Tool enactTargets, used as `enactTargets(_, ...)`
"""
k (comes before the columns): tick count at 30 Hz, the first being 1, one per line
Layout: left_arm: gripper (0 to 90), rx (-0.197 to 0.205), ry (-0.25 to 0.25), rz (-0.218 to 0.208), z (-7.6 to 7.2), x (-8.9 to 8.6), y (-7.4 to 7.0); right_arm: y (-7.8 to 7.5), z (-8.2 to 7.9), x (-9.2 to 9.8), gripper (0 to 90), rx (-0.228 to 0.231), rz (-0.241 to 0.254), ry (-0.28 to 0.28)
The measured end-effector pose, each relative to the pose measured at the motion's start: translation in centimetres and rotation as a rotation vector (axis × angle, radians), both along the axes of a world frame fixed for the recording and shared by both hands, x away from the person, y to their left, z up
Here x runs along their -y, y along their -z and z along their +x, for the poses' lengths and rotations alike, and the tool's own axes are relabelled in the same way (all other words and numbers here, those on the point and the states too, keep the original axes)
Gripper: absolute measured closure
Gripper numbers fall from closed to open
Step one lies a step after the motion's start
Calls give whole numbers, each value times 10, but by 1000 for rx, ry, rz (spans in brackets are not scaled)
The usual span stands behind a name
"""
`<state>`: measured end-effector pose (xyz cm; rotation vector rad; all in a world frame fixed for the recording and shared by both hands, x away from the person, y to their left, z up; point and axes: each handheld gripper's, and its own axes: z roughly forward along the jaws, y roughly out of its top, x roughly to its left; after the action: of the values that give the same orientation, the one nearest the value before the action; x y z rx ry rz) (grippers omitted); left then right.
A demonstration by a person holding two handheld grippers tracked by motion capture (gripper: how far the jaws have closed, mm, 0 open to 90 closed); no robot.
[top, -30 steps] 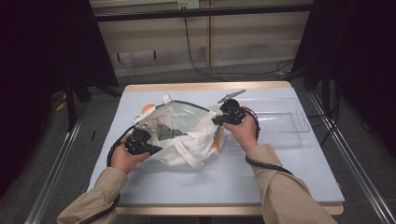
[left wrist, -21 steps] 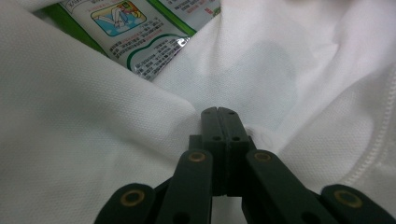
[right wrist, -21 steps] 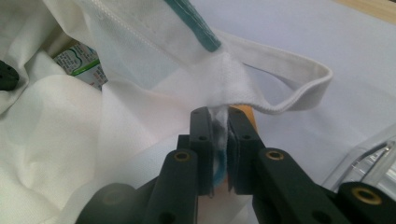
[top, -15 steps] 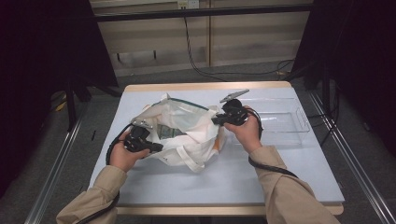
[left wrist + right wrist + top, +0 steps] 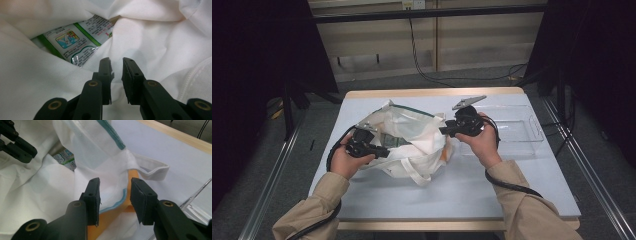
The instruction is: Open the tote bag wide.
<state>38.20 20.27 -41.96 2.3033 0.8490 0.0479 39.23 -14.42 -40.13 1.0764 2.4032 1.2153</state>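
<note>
A white cloth tote bag [image 5: 412, 140] lies crumpled in the middle of the table. A green-printed packet [image 5: 75, 45] shows inside its mouth, and something orange [image 5: 112, 216] lies under its blue-trimmed rim. My left gripper [image 5: 384, 150] is at the bag's left side. Its jaws have just been opening and stand slightly apart [image 5: 116, 62], with no cloth pinched. My right gripper [image 5: 443, 131] is at the bag's right rim. Its jaws have just been opening too and stand wider [image 5: 113, 182], straddling the rim's edge without pressing on it.
A clear plastic tray [image 5: 532, 132] stands on the table just right of my right hand. One bag strap [image 5: 152, 171] lies on the pale blue tabletop [image 5: 462, 190] and another loops toward the front. Metal rails run along both sides of the table.
Both grippers' jaws have parted and let go of the bag's cloth. The right hand has lifted a little and the bag's mouth has slackened. The left hand has stayed in place.
</note>
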Motion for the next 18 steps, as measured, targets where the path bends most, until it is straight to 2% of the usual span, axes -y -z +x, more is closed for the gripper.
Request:
enactTargets(6,759,4,-4,-2,3,5,-5,-8,-8,-3,650,19,7,-37)
enactTargets(8,760,11,20,24,5,4,-7,-8,-9,-6,682,18,11,-50)
enactTargets(9,760,11,-4,4,5,6,-7,-8,-10,-7,695,18,13,-56)
enactTargets(16,774,16,3,5,7,8,-8,-5,-11,-19,792,7,14,-96)
enactTargets(17,776,22,28,27,9,6,-9,-5,-11,-21,797,7,17,-104)
enactTargets(18,777,23,0,5,8,7,-8,-5,-11,-24,804,6,18,-113)
